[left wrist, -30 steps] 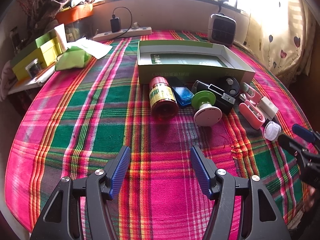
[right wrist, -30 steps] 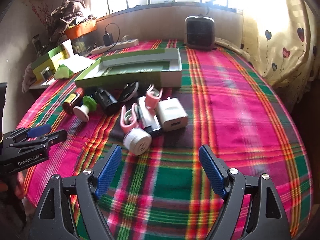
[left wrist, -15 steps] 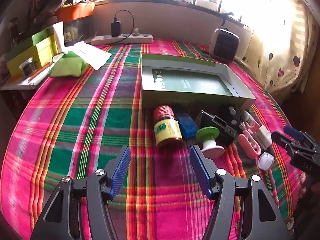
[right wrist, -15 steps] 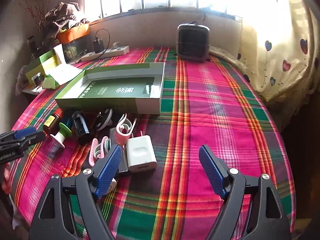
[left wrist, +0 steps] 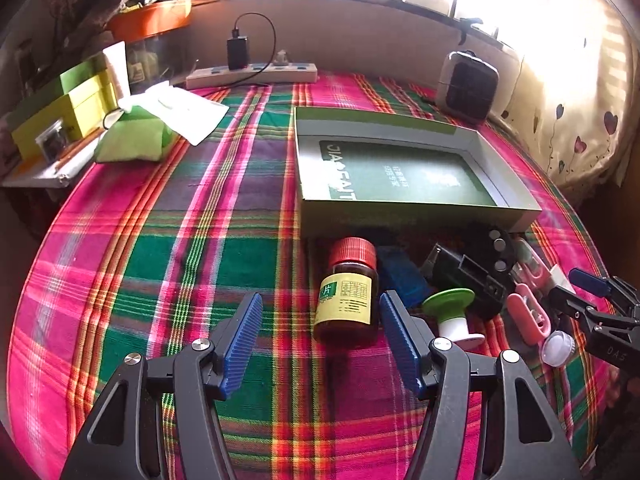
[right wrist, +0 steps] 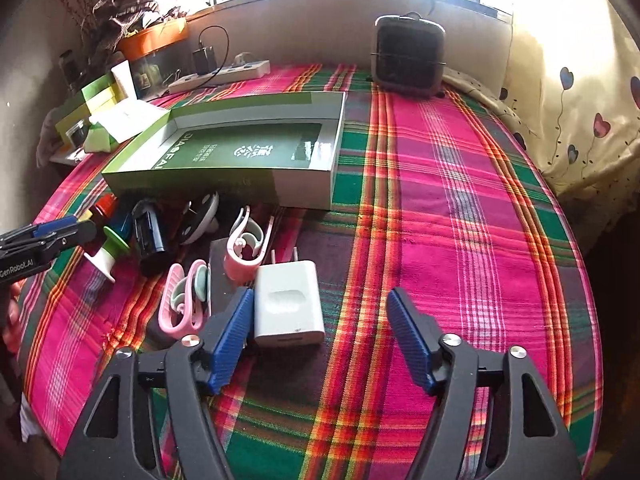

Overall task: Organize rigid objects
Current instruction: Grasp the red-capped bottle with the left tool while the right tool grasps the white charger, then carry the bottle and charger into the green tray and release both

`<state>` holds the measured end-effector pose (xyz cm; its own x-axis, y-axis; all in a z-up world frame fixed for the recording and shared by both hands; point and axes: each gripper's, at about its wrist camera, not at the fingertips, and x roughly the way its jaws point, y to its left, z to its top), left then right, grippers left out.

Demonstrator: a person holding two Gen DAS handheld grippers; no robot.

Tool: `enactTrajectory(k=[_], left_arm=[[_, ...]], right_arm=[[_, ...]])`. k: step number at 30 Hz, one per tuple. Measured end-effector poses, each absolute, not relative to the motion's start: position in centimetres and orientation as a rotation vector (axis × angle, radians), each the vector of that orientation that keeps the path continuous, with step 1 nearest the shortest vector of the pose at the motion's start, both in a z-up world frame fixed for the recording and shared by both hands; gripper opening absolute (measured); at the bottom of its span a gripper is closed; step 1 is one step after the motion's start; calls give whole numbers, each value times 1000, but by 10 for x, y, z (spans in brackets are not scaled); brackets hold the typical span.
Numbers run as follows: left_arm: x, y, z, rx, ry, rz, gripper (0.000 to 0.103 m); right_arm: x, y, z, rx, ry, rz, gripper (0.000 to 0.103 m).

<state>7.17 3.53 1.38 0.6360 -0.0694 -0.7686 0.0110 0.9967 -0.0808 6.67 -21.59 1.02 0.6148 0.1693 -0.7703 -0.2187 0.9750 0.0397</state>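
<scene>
Both claws were spread and held nothing: the left gripper (left wrist: 320, 344) hung over the plaid cloth (left wrist: 200, 248) with the brown bottle (left wrist: 348, 292) lying just ahead between the lines of its blue pads, not touched, and the right gripper (right wrist: 320, 340) had just been closing a little, its left pad just beside the white charger (right wrist: 289, 307), with no pinch on it. From largest to smallest, the cloth covered the whole table, and on it the open green box (right wrist: 224, 176) lay with nothing inside, only printed letters on its bottom. A dark small heater (right wrist: 408, 54) stood behind the box near the wall. In front of the box the small things lay close together: the bottle with its red cap toward the box, a black device (right wrist: 149, 236), the charger with its prongs toward the box, two pink clips (right wrist: 182, 300), a green-and-white spool (left wrist: 452, 312), and a small white cap (left wrist: 558, 346) near the tip of the right gripper.
</scene>
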Motion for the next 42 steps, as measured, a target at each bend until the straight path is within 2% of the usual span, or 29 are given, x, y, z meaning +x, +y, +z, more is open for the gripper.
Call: enactTrajectory(k=[2,6,9,13,21,32,42], left_arm=[[73,37,13,-68,882,-48,60],[78,38,12,-56,889,-60,60],[80,36,11,-52,888,-74,55],[85,33,8,-41,897,-93,51],[86,31,8,-47,899,-125,31],[83,34,16,-71,880,-137,31],[88,39,47,-89,825,-158,31]], right_arm=[[69,-216,8,-65,896,233,57],[71,-215,8,-76,899,244,53],[73,-213,8,-85,897,247,49],[73,-214,8,-85,893,243,35],[73,-217,8,-69,892,243,34],[70,-220,13,-34,890,248,34],[76,-216,48,-28,825,256,34]])
